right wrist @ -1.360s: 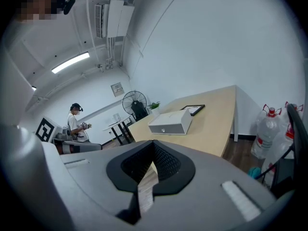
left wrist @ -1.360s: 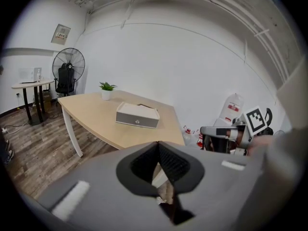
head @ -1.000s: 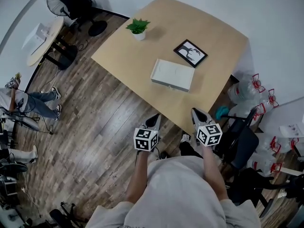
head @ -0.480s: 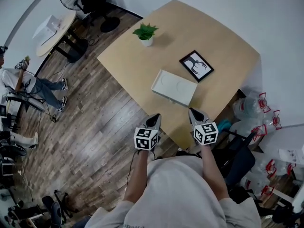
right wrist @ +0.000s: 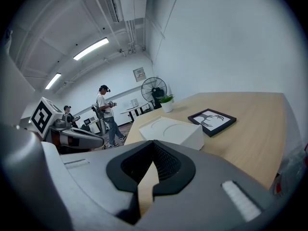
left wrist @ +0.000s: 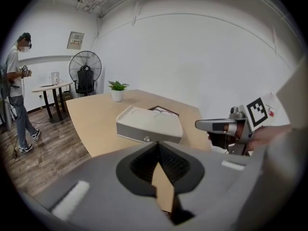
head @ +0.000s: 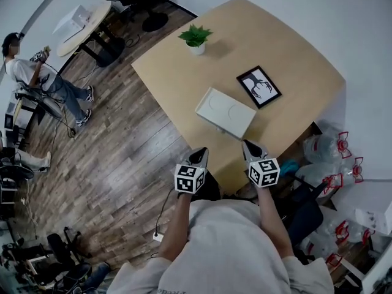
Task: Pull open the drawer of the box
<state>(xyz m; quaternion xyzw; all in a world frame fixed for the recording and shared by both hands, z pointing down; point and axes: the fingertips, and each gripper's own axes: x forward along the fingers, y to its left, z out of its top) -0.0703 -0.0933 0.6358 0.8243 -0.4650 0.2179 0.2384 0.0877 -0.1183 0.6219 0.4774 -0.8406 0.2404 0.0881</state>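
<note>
Wood table [head: 294,48] ahead, box [head: 225,112] at 12 o'clock, untouched. Jaws of left gripper [head: 200,154] & right gripper [head: 247,144] pressed together, empty. I'd spread one, pinch knob [left wrist: 145,139] squarely, pull straight.

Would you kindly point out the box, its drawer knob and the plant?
box [head: 225,110]: head view, middle of its lid.
knob [left wrist: 146,139]: left gripper view, on the box's front face.
plant [head: 195,35]: head view, its leaves.

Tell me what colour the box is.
The box is white; best seen in the head view.
</note>
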